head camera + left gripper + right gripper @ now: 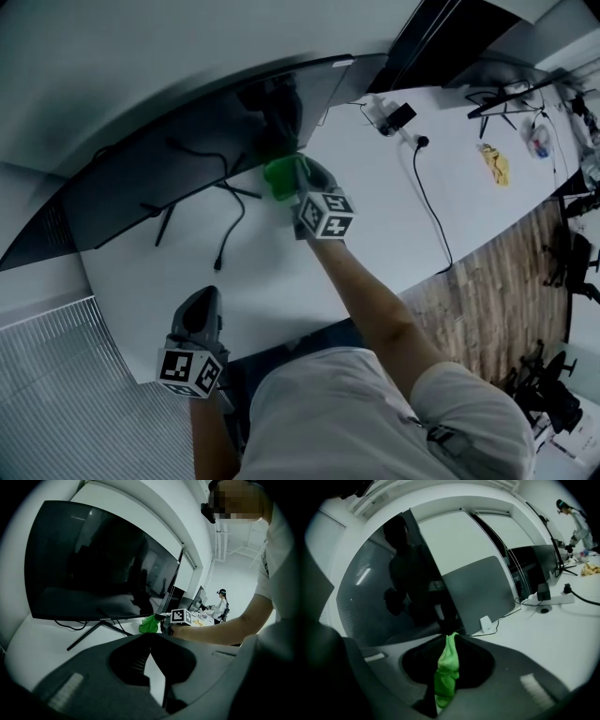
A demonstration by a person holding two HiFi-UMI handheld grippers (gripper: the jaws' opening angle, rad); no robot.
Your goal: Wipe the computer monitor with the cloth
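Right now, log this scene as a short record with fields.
Monitor: dark screen, standing on the white desk
Cloth: green, pinched in the right gripper, at the monitor's lower corner
Contact with screen: cannot tell
Left gripper: jaws together, empty, near the desk's front edge, away from the monitor

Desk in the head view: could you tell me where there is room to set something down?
Bare white desk lies between the cloth and the black cable, and beyond it toward the yellow item. Under the monitor it is crowded.
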